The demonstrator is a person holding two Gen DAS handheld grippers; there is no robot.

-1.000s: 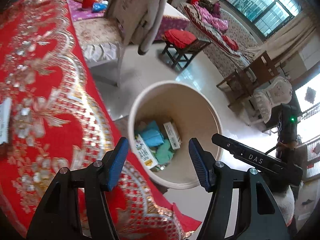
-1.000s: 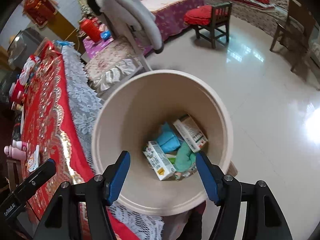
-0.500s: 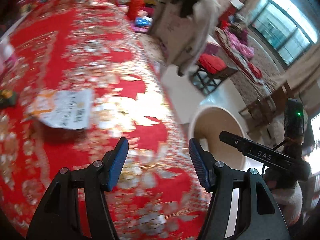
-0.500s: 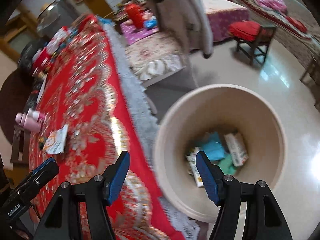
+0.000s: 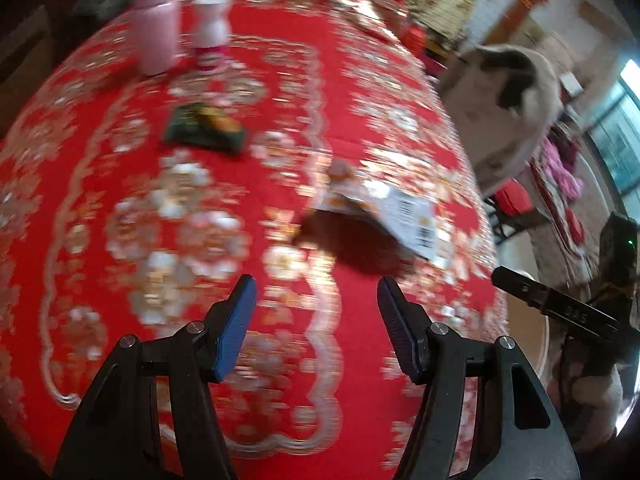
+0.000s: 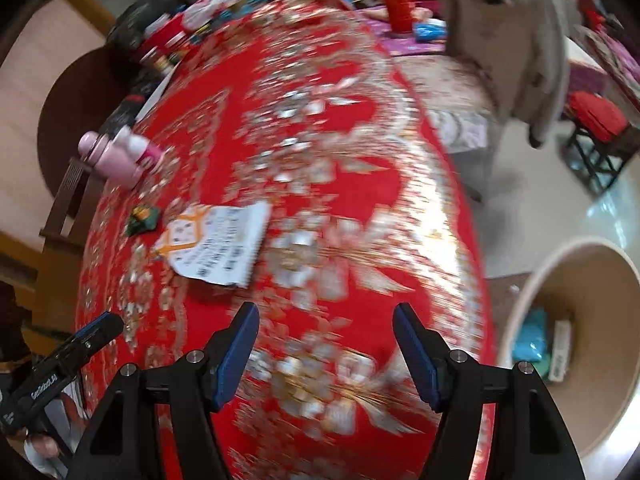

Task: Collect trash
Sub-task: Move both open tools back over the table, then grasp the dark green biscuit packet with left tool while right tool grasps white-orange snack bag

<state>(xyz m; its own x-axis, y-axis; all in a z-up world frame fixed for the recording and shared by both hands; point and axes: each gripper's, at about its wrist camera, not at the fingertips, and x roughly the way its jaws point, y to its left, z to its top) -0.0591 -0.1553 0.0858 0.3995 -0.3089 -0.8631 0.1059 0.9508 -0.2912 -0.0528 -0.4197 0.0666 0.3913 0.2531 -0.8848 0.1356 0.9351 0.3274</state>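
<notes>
Both claws, left claw [image 5: 314,298] and right claw [image 6: 324,324], gape empty; wrapper [image 6: 218,246] print blurred.

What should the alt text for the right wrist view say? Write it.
Open, empty right gripper hovers over a red and gold tablecloth; a white printed wrapper and a small green packet lie ahead. A beige trash bin holding litter stands at right.

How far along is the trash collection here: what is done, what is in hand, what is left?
Done: the bin beside the table already holds a teal bag and a carton. In hand: nothing; the left gripper and right gripper both hang over the red cloth with open, empty jaws. Left: a white wrapper and a green packet lie on the cloth.
</notes>
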